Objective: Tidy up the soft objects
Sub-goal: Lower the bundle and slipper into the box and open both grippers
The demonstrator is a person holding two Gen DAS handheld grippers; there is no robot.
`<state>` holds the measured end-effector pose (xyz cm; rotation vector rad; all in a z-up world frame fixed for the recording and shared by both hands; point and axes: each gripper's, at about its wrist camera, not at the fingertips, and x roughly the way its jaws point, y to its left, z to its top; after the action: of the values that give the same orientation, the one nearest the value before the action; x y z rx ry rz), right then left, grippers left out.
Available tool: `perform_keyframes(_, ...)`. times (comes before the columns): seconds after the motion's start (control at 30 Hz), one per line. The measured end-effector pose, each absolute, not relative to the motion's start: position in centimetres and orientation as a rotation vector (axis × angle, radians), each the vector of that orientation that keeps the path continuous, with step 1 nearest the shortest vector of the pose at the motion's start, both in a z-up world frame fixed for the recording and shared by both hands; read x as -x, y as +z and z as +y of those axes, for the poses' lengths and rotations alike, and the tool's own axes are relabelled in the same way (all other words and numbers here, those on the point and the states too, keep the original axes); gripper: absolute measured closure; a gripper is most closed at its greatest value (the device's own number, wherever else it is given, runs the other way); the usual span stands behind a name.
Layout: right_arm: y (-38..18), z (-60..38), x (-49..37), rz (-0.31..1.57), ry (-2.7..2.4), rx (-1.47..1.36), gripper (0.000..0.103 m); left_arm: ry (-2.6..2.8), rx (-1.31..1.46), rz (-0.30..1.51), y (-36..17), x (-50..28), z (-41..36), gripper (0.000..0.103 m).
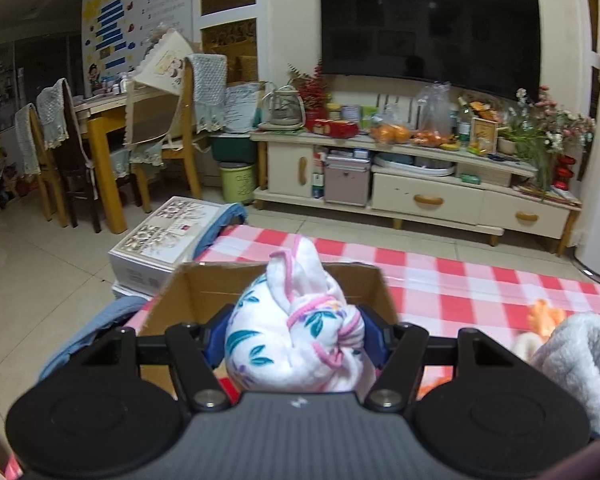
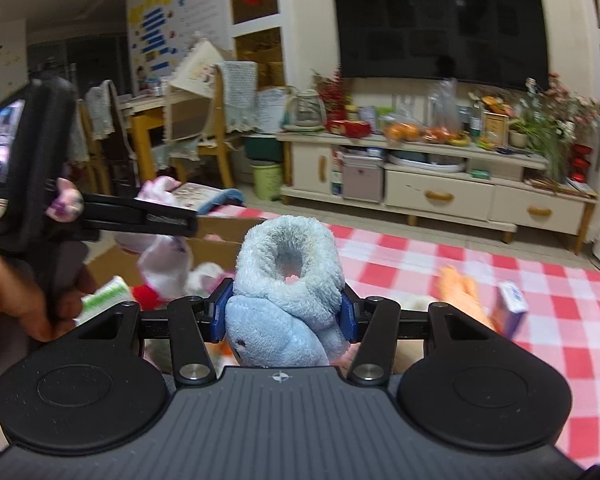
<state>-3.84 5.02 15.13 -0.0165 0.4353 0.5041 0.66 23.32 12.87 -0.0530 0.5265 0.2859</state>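
Observation:
My left gripper [image 1: 296, 332] is shut on a rolled white cloth [image 1: 296, 320] with teal leaves and pink trim, held just above an open cardboard box [image 1: 204, 292] at the table's left end. In the right wrist view my right gripper [image 2: 286, 312] is shut on a fluffy light-blue plush [image 2: 288, 280]. At the left of that view the left gripper [image 2: 156, 220], gripped by a hand [image 2: 12, 292], hangs over the box [image 2: 220, 236] with the white cloth [image 2: 164, 256] drooping from it. The blue plush [image 1: 580, 360] shows at the right edge of the left wrist view.
A red-and-white checked tablecloth [image 2: 420, 264] covers the table. An orange soft toy [image 2: 460, 288] and a small purple carton [image 2: 512, 300] lie to the right. The box holds more soft items [image 2: 148, 292]. A TV cabinet [image 1: 420, 184], chairs and a floor box [image 1: 168, 232] stand beyond.

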Motion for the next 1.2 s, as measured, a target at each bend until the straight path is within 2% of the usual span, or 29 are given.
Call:
perform_keyframes(0.63,14.3,12.6,0.2,0.456,0.637,0.089,0.038,0.356,0.109,0.576,11.9,-2.8,29.0,0.038)
perform_keyframes(0.73,13.7,13.4,-0.2,0.479,0.661,0.120,0.023,0.365,0.102,0.583,11.8,-2.9,29.1,0.034)
perform_keyframes(0.87,13.3,13.2,0.5,0.485,0.675,0.100,0.004,0.372,0.081,0.579,11.9,-2.7,28.9,0.018)
perform_keyframes(1.0,13.9,11.8,1.7,0.479,0.659,0.057,0.003,0.369,0.065,0.568,12.4,-2.5,28.3,0.010)
perform_keyframes(1.2,14.5,9.4,3.7,0.453,0.595,0.020,0.000,0.350,0.050,0.553,12.8,-2.1,27.1,0.003)
